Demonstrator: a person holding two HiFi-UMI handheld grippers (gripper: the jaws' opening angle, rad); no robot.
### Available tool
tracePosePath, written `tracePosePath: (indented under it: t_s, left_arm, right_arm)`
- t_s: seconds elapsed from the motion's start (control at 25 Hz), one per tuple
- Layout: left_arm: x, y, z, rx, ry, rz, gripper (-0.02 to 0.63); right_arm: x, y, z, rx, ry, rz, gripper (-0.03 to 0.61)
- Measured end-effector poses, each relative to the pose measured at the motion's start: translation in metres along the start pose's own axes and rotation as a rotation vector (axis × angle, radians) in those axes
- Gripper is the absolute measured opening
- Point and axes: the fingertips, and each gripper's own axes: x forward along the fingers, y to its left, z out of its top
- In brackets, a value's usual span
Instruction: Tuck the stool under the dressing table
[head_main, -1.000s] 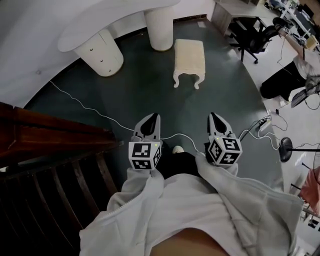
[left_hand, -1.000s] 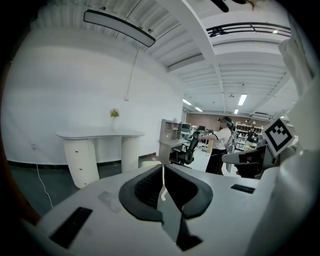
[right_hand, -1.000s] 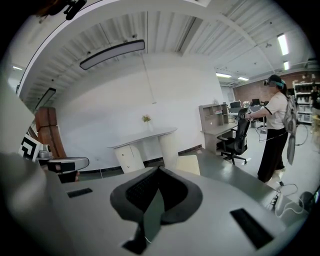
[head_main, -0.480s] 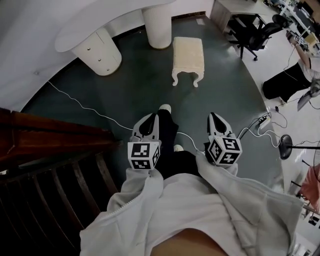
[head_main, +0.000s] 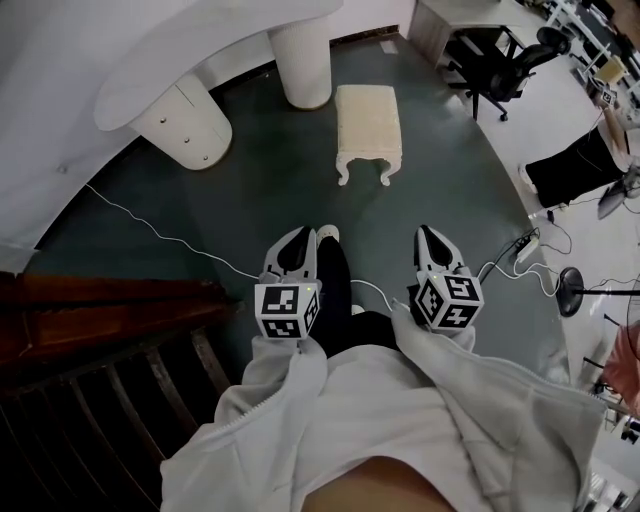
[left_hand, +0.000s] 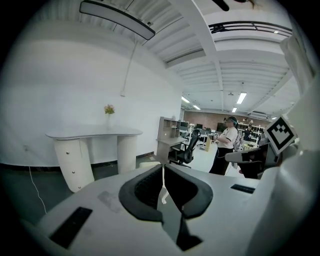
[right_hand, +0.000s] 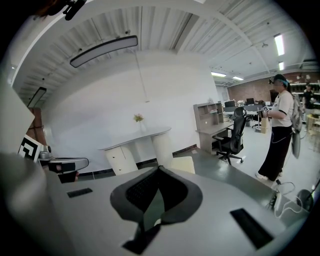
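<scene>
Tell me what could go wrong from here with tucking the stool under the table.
1. A white cable crosses the floor between the person and the stool; a foot might catch it.
2. In the head view the stool stands right of the gap under the table, by the nearer pedestal; pushed straight, it would likely hit it.
3. The left gripper and right gripper are shut and empty; they must open first.

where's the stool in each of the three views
Head view: the stool stands upper centre, all of it visible.
Left gripper view: the stool is at centre, only a strip of its pale top showing.
Right gripper view: the stool is just right of centre, its top showing.
Shared landmark: the white dressing table, left of the stool in every view.
</scene>
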Motion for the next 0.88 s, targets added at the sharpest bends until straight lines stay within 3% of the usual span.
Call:
tracePosePath:
  t_s: [0.88]
  left_arm:
    - [0.166, 0.108, 0.089, 0.007, 0.014, -0.101, 0.023]
  right_arm:
    - [0.169, -0.001, 0.105, 0.011, 0.0, -0.076, 0.049]
